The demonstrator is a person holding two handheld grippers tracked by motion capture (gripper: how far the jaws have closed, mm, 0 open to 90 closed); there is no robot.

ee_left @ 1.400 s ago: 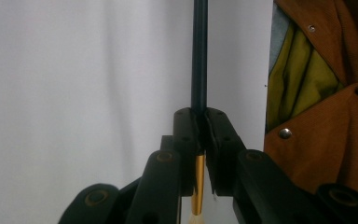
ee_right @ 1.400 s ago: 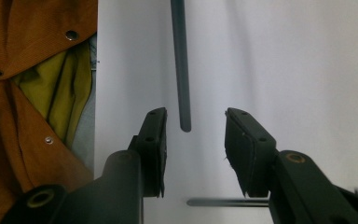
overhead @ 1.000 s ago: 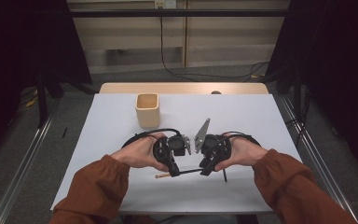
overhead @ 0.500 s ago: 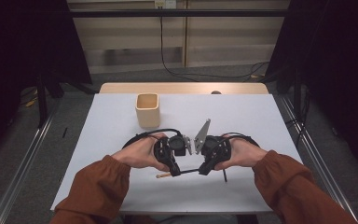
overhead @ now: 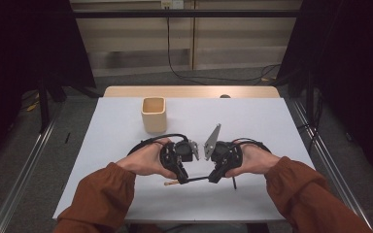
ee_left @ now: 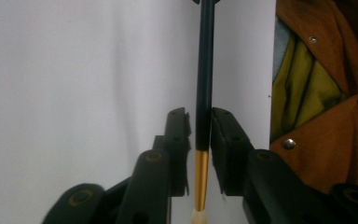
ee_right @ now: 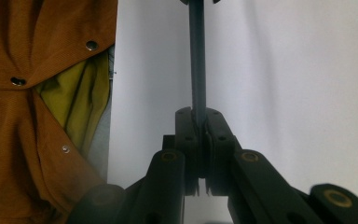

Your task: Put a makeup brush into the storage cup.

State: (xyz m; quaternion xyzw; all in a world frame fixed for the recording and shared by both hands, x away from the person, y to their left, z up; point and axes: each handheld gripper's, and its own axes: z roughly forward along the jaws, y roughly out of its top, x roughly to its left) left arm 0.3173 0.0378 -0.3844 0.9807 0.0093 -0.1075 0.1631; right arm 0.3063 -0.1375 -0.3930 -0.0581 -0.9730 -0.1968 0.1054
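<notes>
Brush: a thin paintbrush (overhead: pixel 190 180) with a black handle, gold ferrule and pale bristles, lying low over the near part of the white table (overhead: pixel 252 121), stretched between the two grippers

Left gripper: the left gripper (overhead: pixel 180 175) has the brush shaft between its jaws up by the ferrule. In the left gripper view (ee_left: pixel 198 126) there's a sliver of daylight on both sides of the handle, so the pads sit just beside it and aren't really squeezing. The jaws have just been easing open, brush still between them

Right gripper: the right gripper (overhead: pixel 213 177) is clamped tight on the far end of the handle; the right gripper view (ee_right: pixel 199 122) shows the jaws pinched right onto the dark shaft

Hands: both in rust-brown sleeves, close together, coming in from the near edge

Cup: a tan square cup (overhead: pixel 154 114) stands upright farther back on the table, well apart from the brush

Jacket: brown with snaps and a yellow lining, seen at the side of both gripper views
</notes>
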